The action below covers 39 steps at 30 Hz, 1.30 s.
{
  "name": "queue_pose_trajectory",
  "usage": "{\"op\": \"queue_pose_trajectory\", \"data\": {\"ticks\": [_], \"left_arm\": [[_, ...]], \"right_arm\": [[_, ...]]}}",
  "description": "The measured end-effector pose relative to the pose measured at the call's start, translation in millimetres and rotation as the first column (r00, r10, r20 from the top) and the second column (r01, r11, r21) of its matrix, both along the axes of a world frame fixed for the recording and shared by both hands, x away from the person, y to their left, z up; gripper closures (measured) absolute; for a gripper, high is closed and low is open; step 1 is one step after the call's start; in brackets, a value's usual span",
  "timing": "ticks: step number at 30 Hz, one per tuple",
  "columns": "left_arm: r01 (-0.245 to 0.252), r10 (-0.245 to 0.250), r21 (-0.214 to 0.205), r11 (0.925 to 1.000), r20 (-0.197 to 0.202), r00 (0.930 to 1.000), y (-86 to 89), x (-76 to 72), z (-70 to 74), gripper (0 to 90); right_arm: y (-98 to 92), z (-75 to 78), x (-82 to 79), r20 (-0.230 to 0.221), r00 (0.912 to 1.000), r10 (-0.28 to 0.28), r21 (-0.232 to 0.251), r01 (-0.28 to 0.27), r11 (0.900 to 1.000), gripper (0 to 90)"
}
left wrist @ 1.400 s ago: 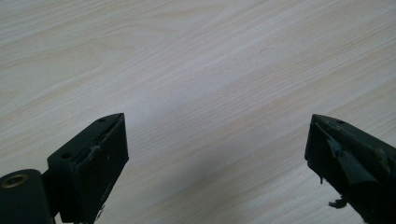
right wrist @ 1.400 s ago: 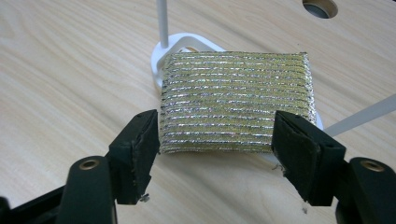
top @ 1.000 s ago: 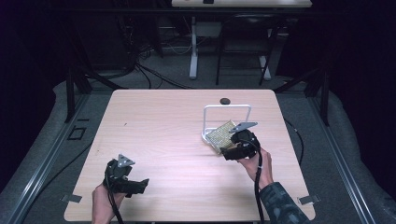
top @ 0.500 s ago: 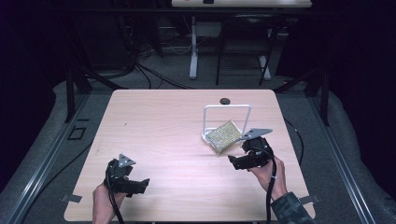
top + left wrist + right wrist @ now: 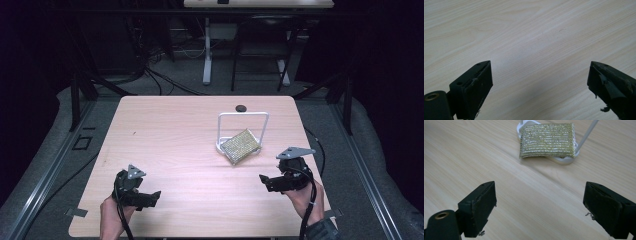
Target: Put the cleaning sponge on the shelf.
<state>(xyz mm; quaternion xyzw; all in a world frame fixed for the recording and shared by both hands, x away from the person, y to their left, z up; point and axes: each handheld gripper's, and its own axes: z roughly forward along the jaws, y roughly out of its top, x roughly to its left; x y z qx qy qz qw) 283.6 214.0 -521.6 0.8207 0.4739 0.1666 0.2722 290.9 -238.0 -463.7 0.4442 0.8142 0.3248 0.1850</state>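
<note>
High view: the right hand-held gripper (image 5: pixel 265 181) has drawn back from the gold sponge (image 5: pixel 240 145) toward the counter's (image 5: pixel 170 130) near right corner, its jaws just opening wider, nothing between them. That sponge leans in its white wire rack (image 5: pixel 243 116). The left hand-held gripper (image 5: pixel 152 197) stays put near the near left corner, jaws apart. A small black disc (image 5: pixel 241 107) sits at the far edge.

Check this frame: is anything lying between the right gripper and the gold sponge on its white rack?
Nothing visible. Bare table lies between the open right gripper and the gold sponge, which rests tilted on the white rack.
</note>
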Motion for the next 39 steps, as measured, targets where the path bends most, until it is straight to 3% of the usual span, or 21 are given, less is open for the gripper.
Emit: {"op": "queue_pose_trajectory", "data": {"ticks": [4, 9, 13, 18, 20, 25, 39], "left_arm": [[0.001, -0.001, -0.001, 1.0, 0.001, 1.0, 0.7, 0.1, 0.3, 6.0], [-0.001, 0.001, -0.005, 1.0, 0.003, 1.0, 0.9, -0.4, 0.6, 6.0], [0.002, -0.002, -0.005, 1.0, 0.0, 1.0, 0.7, -0.4, 0.6, 5.9], [0.003, -0.003, -0.004, 1.0, 0.008, 1.0, 0.1, -0.2, 0.2, 5.9], [0.003, -0.003, -0.006, 1.0, 0.01, 1.0, -0.3, -0.3, 0.4, 5.9], [0.01, -0.01, -0.002, 0.9999, 0.007, 0.9999, -0.8, -0.1, 0.6, 5.9], [0.021, -0.02, 0.012, 0.9997, -0.004, 0.9998, -4.4, 0.8, -0.8, 5.8]], "right_arm": [[-10.6, -3.1, -9.6, 0.0, 0.9997, -0.025, 0.008, 0.025, 0.9997, 10.0], [-23.3, -14.5, -18.9, -0.033, 0.9978, -0.058, 0.003, 0.058, 0.9983, 9.6], [-30.9, -27.4, -27.3, -0.068, 0.9945, -0.081, -0.009, 0.08, 0.9967, 9.5], [-43.3, -37.3, -35.4, -0.08, 0.9893, -0.122, 0.001, 0.122, 0.9925, 9.6], [-45.4, -40.1, -37.8, -0.086, 0.9873, -0.133, -0.02, 0.132, 0.9911, 9.9], [-49.7, -46.8, -37.2, -0.105, 0.9837, -0.146, -0.033, 0.143, 0.9892, 10.4], [-50.8, -51.9, -30.4, -0.117, 0.9844, -0.131, -0.062, 0.125, 0.9903, 11.4]]}}
